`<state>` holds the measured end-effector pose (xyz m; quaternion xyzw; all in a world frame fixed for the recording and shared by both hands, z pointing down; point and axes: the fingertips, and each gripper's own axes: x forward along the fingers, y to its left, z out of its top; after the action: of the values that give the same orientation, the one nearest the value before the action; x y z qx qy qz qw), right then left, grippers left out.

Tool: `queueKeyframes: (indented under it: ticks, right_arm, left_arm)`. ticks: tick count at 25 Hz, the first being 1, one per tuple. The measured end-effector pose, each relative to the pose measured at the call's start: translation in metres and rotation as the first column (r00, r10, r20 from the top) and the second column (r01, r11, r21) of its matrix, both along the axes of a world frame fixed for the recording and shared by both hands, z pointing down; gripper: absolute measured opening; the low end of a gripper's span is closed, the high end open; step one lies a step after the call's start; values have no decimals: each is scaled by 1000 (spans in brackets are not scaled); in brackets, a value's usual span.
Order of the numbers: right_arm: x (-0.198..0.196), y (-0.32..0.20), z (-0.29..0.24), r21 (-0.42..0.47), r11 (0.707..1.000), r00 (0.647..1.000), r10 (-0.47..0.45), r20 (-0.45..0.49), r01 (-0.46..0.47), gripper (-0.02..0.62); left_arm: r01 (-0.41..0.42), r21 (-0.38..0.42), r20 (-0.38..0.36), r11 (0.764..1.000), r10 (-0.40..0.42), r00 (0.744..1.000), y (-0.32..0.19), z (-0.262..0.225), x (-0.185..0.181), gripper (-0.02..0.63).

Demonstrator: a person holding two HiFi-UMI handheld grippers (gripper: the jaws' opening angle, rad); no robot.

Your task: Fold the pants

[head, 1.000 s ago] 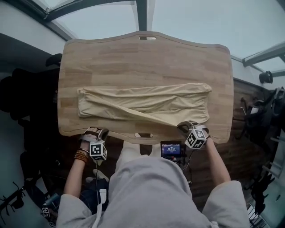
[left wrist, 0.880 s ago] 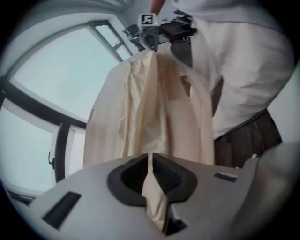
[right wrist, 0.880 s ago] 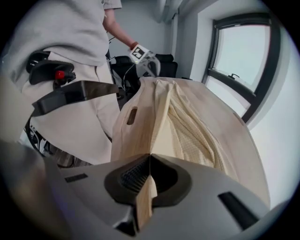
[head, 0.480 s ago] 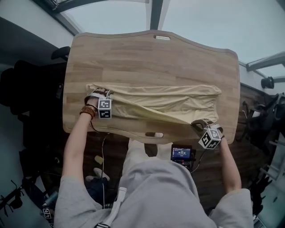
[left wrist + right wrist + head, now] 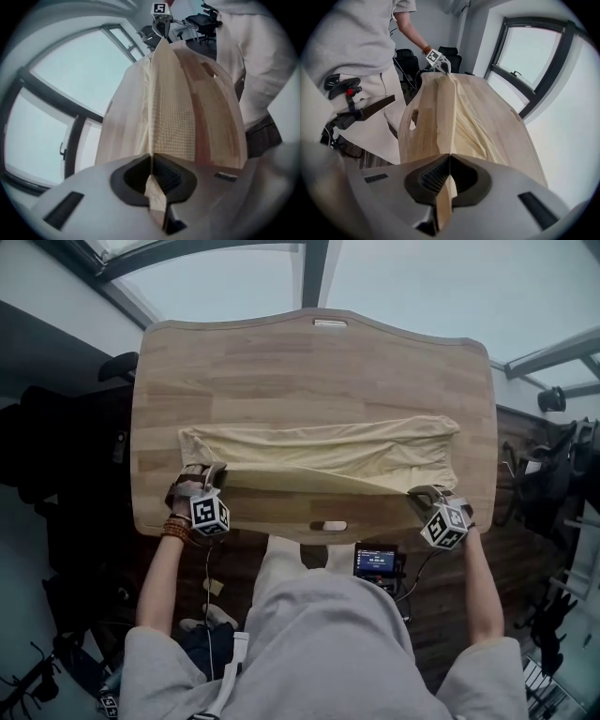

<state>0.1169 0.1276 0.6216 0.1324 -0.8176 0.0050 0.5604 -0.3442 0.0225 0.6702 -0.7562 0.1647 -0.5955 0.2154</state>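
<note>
Beige pants (image 5: 319, 454) lie lengthwise across the wooden table (image 5: 309, 371). Their near edge is pulled taut between my two grippers. My left gripper (image 5: 214, 472) is at the pants' near left corner; its jaws have just closed and are shut on a fold of the cloth (image 5: 171, 93). My right gripper (image 5: 422, 493) is shut on the near right corner of the pants (image 5: 450, 108). In the left gripper view my left gripper (image 5: 151, 161) pinches the fabric, and the right gripper (image 5: 161, 11) shows at the far end. In the right gripper view my right gripper (image 5: 449, 161) pinches it too.
The table has a handle slot (image 5: 327, 525) at its near edge and another (image 5: 329, 323) at the far edge. A small lit screen (image 5: 377, 561) hangs below the near edge. Office chairs (image 5: 56, 446) stand left; cables and gear (image 5: 553, 493) crowd the right.
The left gripper went from the table's front edge to the pants' left end, took hold of the cloth, and came back toward me. The near edge now runs straight between both grippers.
</note>
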Motion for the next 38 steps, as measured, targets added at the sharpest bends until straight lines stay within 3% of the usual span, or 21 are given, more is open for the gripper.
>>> queueKeyframes:
  ticks: [3,8,11,16,23,25,26,27,28,29,30,32,34,35,36,37,38]
  right_arm:
    - [1,11,6,-21,999,999,34,13,-33,8]
    - [3,17,11,-38,994,994,101,43,-100,8]
    - [-2,12,5,-19,994,993,105,61,-104,8]
    - [-6,-26,3,27,993,991,114,75,-116,8]
    - [-15,-123,27,39,990,991,134,29,-135,8]
    - [-13,-149,45,-3,985,985,173,-9,-173,8]
    - [-11,-160,54,-20,980,979,198,-36,-199,8]
    - [-9,-170,64,-30,974,972,224,-70,-226,10]
    - [-7,-177,72,-30,968,964,246,-103,-251,16]
    - [-6,-182,79,-23,962,956,266,-128,-271,42]
    - [-4,-185,81,-11,958,949,283,-140,-288,62]
    - [0,-183,78,24,946,937,325,-130,-325,71]
    - [4,-173,69,63,920,916,391,-90,-386,71]
    - [6,-166,64,76,900,899,433,-66,-428,71]
    - [8,-159,60,82,876,876,480,-43,-476,68]
    - [12,-150,60,80,848,849,527,-26,-524,65]
    - [18,-140,61,73,820,821,571,-17,-568,59]
  left_arm:
    - [39,83,-6,996,-39,999,55,-26,-14,18]
    - [93,58,32,994,-95,995,140,-34,-27,18]
    - [180,61,27,982,-182,983,151,-42,-36,18]
    - [281,101,-9,954,-281,960,101,-54,-47,20]
    - [207,74,129,976,-215,968,-6,-37,-62,26]
    - [257,24,142,966,-257,956,-30,-25,-69,106]
    - [310,-6,125,951,-307,943,-40,-22,-76,155]
    - [382,-35,93,924,-377,921,-48,-21,-85,194]
    - [467,-64,48,882,-464,884,-54,-23,-97,199]
    - [559,-99,-3,823,-562,827,-58,-24,-111,199]
    - [647,-144,-55,749,-658,751,-59,-25,-127,199]
    - [777,-270,-130,568,-821,555,-54,-17,-159,199]
    - [825,-412,-150,387,-922,357,-40,4,-187,198]
    - [824,-472,-143,314,-949,280,-33,16,-198,198]
    - [813,-520,-135,261,-965,224,-26,27,-205,192]
    - [796,-560,-130,231,-973,190,-22,36,-207,181]
    - [773,-595,-132,223,-975,179,-20,44,-203,164]
